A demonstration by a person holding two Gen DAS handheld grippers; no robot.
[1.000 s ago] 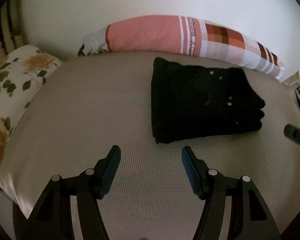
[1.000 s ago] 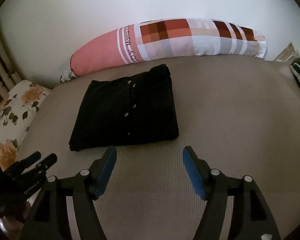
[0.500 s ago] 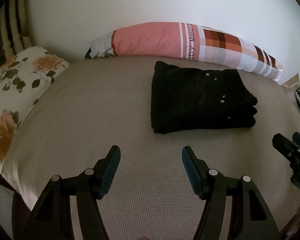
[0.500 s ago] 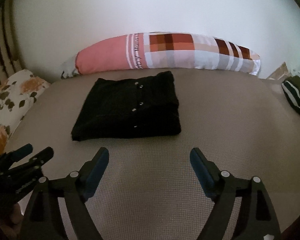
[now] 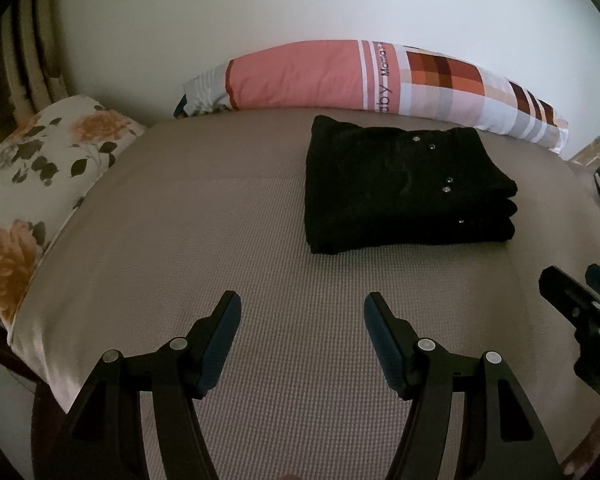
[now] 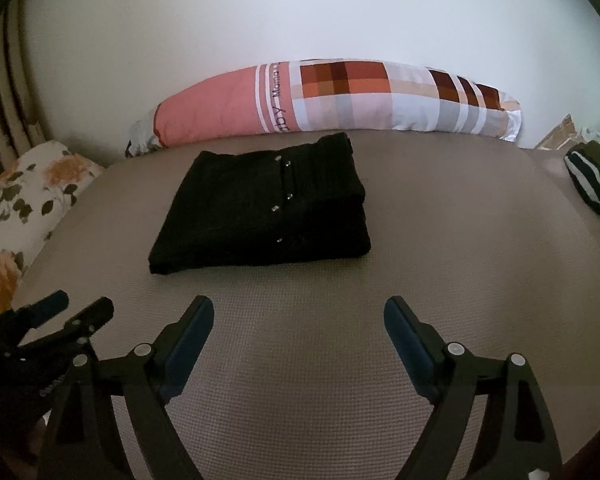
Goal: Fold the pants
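Note:
Black pants (image 5: 404, 188) lie folded into a compact stack on the beige bed (image 5: 220, 240), with small metal studs on top. They also show in the right wrist view (image 6: 268, 208). My left gripper (image 5: 302, 312) is open and empty, held back from the pants over the near part of the bed. My right gripper (image 6: 298, 316) is open and empty, also short of the pants. The right gripper shows at the right edge of the left wrist view (image 5: 580, 300), and the left gripper shows at the lower left of the right wrist view (image 6: 60, 316).
A long pink and checked bolster (image 5: 380, 80) lies along the white wall behind the pants. A floral pillow (image 5: 32, 184) sits at the left end of the bed. A dark striped cloth (image 6: 592, 184) lies at the right edge.
Both grippers have drawn back and away from the folded pants, which now look smaller and farther. The right gripper's jaws have opened a little wider. The pants have not moved.

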